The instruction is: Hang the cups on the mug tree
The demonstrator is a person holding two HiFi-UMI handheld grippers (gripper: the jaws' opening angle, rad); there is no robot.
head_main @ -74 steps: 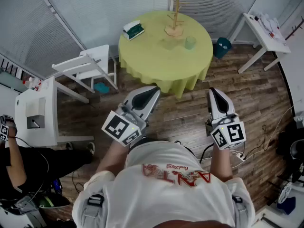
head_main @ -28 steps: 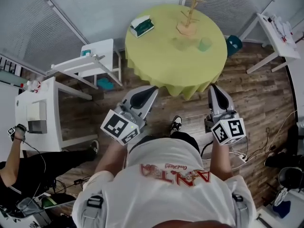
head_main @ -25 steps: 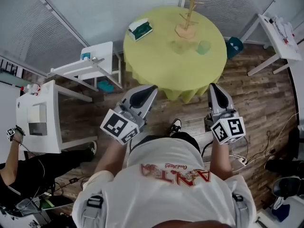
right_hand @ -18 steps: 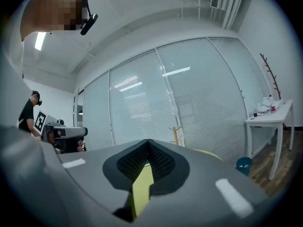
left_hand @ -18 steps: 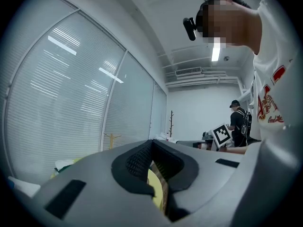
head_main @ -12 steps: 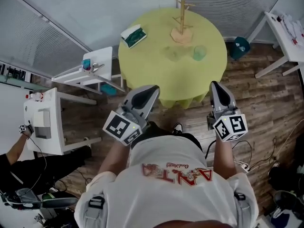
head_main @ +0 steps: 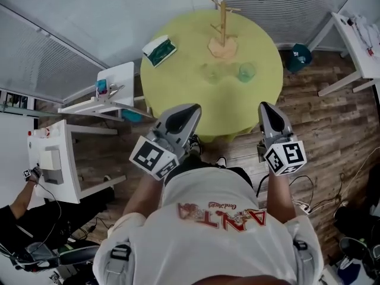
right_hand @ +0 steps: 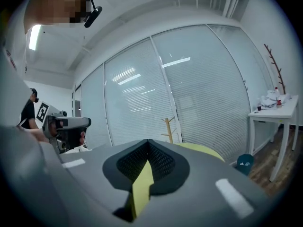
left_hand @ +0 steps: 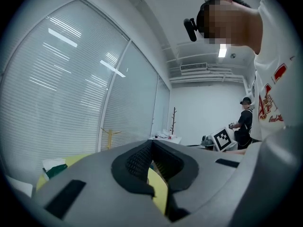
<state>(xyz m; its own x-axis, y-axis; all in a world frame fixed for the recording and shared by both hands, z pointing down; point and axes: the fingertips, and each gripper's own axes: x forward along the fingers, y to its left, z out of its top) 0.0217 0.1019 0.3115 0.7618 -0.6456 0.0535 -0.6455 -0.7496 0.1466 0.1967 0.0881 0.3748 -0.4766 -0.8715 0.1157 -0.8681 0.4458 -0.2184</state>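
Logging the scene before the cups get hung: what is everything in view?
table: one, round, yellow-green cloth, centre
mug tree: one, wooden, bare, table's far side
green cup: one, on the table before the tree
pale cup: one, left of the green cup
box: one, green and white, table's left edge
bin: one, teal, floor right of the table
chair: one, white, left of the table
side table: one, white, far right
bystander: one, dark clothes, lower left
left gripper: one, grey, shut, empty
right gripper: one, grey, shut, empty

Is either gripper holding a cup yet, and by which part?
Nothing is held. The left gripper and right gripper are shut and empty; the green cup and clear cup stand on the table.
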